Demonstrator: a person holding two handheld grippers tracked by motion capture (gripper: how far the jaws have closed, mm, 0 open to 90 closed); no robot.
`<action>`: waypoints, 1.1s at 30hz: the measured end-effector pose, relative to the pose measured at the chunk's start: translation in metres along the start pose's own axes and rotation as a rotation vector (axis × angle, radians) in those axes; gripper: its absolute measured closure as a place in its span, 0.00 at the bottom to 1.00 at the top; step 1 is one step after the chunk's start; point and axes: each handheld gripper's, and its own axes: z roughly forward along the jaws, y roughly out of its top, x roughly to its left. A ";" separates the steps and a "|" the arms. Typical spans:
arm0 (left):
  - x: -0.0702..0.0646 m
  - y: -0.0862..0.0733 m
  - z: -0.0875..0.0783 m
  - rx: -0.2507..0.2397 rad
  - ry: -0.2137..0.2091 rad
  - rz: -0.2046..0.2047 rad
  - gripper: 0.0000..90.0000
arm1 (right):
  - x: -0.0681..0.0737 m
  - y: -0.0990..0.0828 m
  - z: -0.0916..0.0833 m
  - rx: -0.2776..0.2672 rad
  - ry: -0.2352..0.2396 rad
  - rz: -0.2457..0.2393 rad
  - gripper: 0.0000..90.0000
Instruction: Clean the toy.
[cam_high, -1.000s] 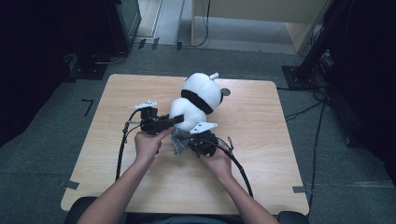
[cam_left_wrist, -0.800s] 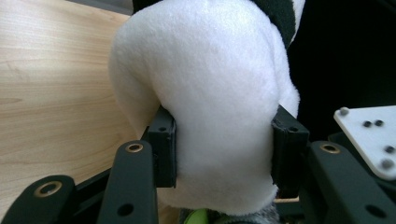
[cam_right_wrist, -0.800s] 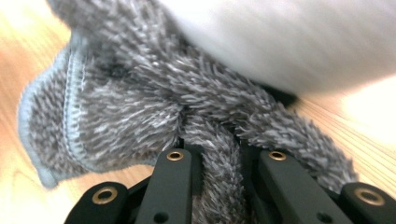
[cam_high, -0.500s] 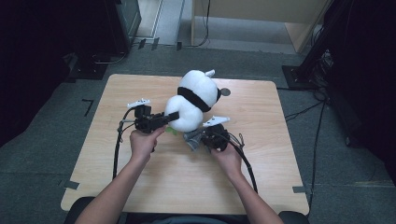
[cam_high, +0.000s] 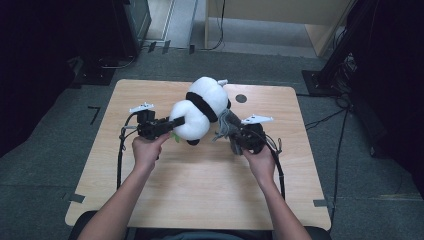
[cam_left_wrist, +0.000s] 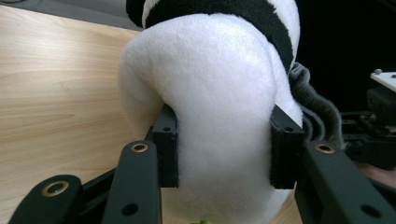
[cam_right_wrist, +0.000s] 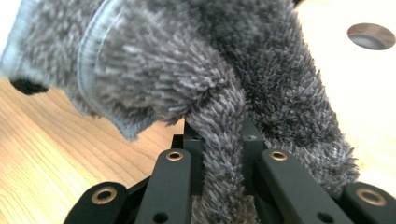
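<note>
right tool (cam_high: 231, 131) pulled grey cloth (cam_high: 223, 125) rightward, left tool (cam_high: 172, 126) tightening on panda plush (cam_high: 200, 107)

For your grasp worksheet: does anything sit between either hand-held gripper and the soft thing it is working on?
Nothing visible: the left hand-held gripper presses straight on the plush panda, the right hand-held gripper on the grey cloth.

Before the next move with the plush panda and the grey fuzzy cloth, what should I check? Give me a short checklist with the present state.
1. Left gripper clamps the plush panda: ok, both fingers press into the white plush.
2. Right gripper holds the grey fuzzy cloth: ok, a fold is pinched.
3. Cloth fully free of the panda: cannot tell.
4. Panda lifted off the table: cannot tell.
5. Table space in front of the hands free: ok.
</note>
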 end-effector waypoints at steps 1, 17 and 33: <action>0.002 0.001 -0.001 -0.004 0.004 -0.003 0.63 | -0.001 0.000 -0.001 -0.006 0.002 0.006 0.89; 0.035 0.008 -0.024 -0.011 0.137 0.020 0.63 | -0.043 0.006 -0.030 -0.066 -0.048 0.073 0.89; 0.075 0.010 -0.048 -0.034 0.250 0.043 0.63 | -0.089 -0.005 -0.028 -0.021 -0.129 0.146 0.88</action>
